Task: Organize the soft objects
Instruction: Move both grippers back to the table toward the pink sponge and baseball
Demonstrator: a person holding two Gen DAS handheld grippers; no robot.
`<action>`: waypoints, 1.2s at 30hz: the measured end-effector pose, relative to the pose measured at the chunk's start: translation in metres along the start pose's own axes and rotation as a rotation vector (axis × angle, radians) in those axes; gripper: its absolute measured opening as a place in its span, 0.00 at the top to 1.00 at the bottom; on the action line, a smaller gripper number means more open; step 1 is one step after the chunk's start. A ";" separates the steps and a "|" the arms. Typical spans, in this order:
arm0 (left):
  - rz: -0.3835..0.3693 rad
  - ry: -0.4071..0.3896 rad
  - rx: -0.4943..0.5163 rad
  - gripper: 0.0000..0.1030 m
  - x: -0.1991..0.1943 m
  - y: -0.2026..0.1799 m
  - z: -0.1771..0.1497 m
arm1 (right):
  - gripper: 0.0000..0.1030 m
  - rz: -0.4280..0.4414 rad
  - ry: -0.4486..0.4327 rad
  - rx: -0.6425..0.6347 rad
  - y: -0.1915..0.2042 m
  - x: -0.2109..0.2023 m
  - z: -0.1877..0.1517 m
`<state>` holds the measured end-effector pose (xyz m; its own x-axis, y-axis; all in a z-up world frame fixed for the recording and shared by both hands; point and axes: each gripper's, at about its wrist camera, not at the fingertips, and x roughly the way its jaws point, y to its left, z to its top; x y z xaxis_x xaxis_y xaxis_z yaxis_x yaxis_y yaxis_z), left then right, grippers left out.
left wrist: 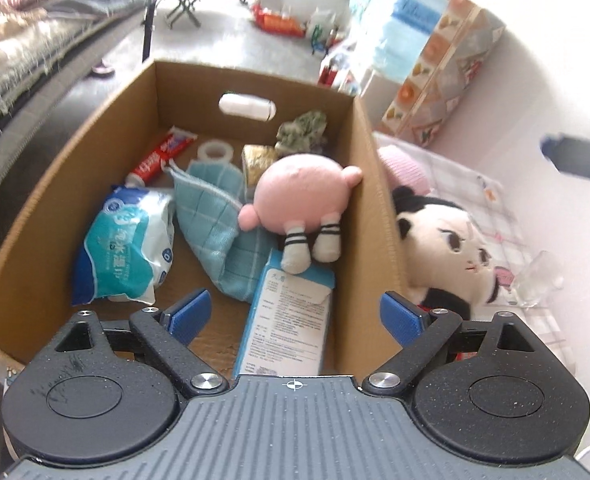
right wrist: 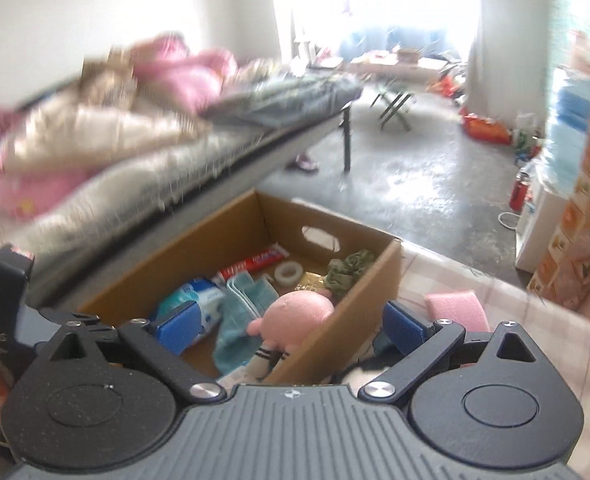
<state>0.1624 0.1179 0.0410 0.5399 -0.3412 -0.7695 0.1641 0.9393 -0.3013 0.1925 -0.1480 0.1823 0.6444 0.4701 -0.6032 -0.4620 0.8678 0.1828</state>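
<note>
Left wrist view: the left tool (left wrist: 295, 314) hangs over the near end of the box (left wrist: 375, 208), its blue pads spread wide with nothing between them. Inside the box lie a pink plush (left wrist: 301, 200) against the right wall, a teal cloth (left wrist: 215, 216) beside it, a wipes pack (left wrist: 125, 244) toward the left wall, a toothpaste tube (left wrist: 163, 156) and a tape roll (left wrist: 214, 151) toward the far wall, a green cloth (left wrist: 303, 130) in the far right corner, and a carton (left wrist: 291, 320) at the near end. Outside the box, just beside its right wall, a panda doll (left wrist: 447, 248) lies on the surface (left wrist: 507, 216), with a pink item (left wrist: 405, 168) beyond it.

Right wrist view: the right tool (right wrist: 295, 328) is likewise wide open and empty, held above the near right corner of the box. The pink item, which looks like a sponge here, rests on the surface right of the box.

Judged from this, most soft things are already boxed; the panda doll and the sponge appear to remain.
</note>
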 end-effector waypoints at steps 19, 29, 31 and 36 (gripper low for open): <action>-0.009 -0.162 0.280 0.04 -0.032 -0.122 -0.003 | 0.00 -0.075 -0.249 0.405 -0.098 -0.109 -0.107; 0.037 -0.011 0.212 0.04 0.051 -0.173 0.091 | 0.02 -0.243 -0.316 0.401 -0.123 -0.056 -0.117; 0.069 0.018 0.226 0.04 0.073 -0.185 0.104 | 0.04 -0.251 -0.302 0.387 -0.128 -0.036 -0.116; 0.140 0.121 0.208 0.04 0.141 -0.208 0.135 | 0.08 -0.286 -0.239 0.401 -0.151 0.012 -0.111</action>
<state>0.3152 -0.1209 0.0716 0.4686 -0.1975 -0.8611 0.2679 0.9606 -0.0746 0.2022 -0.2916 0.0612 0.8525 0.1895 -0.4871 -0.0101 0.9377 0.3472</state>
